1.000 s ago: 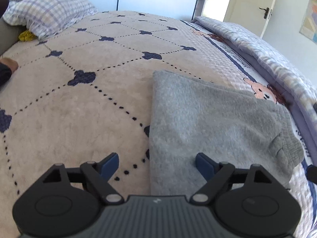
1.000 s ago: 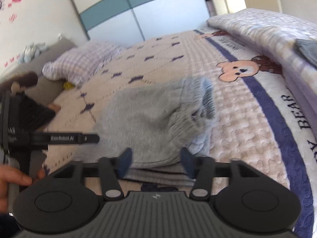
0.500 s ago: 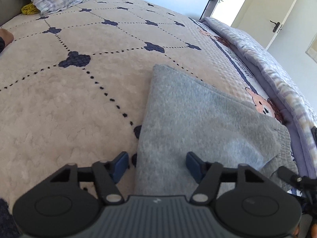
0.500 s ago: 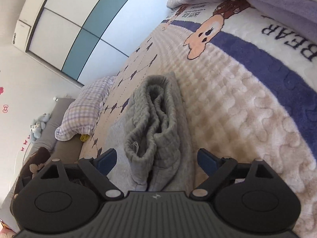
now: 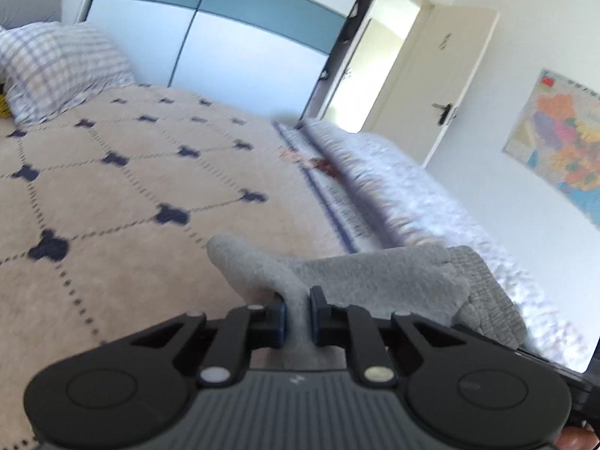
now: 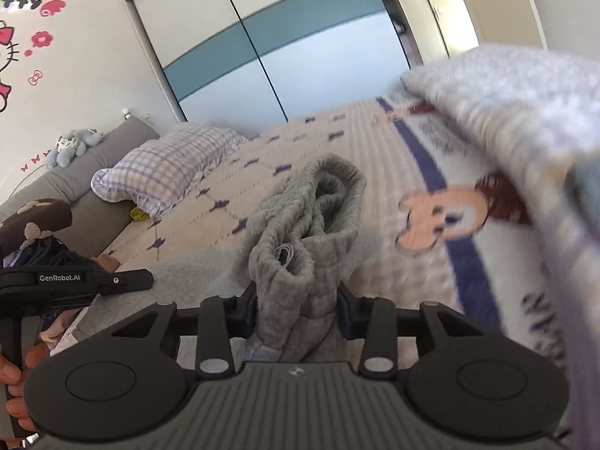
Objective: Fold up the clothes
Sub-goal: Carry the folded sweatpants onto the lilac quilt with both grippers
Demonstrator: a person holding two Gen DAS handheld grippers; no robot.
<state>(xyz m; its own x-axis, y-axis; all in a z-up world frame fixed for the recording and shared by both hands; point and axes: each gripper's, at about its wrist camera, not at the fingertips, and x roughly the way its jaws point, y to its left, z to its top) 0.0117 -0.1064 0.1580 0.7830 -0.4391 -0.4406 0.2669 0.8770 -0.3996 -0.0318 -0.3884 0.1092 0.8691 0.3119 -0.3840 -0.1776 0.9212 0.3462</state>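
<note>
A grey knitted garment (image 5: 375, 281) hangs between my two grippers, lifted above the beige bedspread (image 5: 112, 195). My left gripper (image 5: 298, 315) is closing, and its blue pads pinch a thin fold of the grey cloth. In the right wrist view the garment's bunched ribbed waistband (image 6: 311, 217) stands up between the pads. My right gripper (image 6: 298, 311) is closing too and presses on that thick bunch from both sides. The black body of the left tool (image 6: 75, 285) shows at the left, held by a hand (image 6: 15, 375).
A checked pillow (image 5: 56, 71) lies at the head of the bed against a grey headboard cushion (image 6: 93, 172). A rolled lilac quilt (image 5: 412, 195) runs along the bed's right side. Sliding wardrobe doors (image 5: 243, 37) and an open door (image 5: 450, 75) stand beyond.
Both grippers went from open to closed on the grey garment. Both rose, and the garment came up off the bed with them; the views now tilt toward the wardrobe.
</note>
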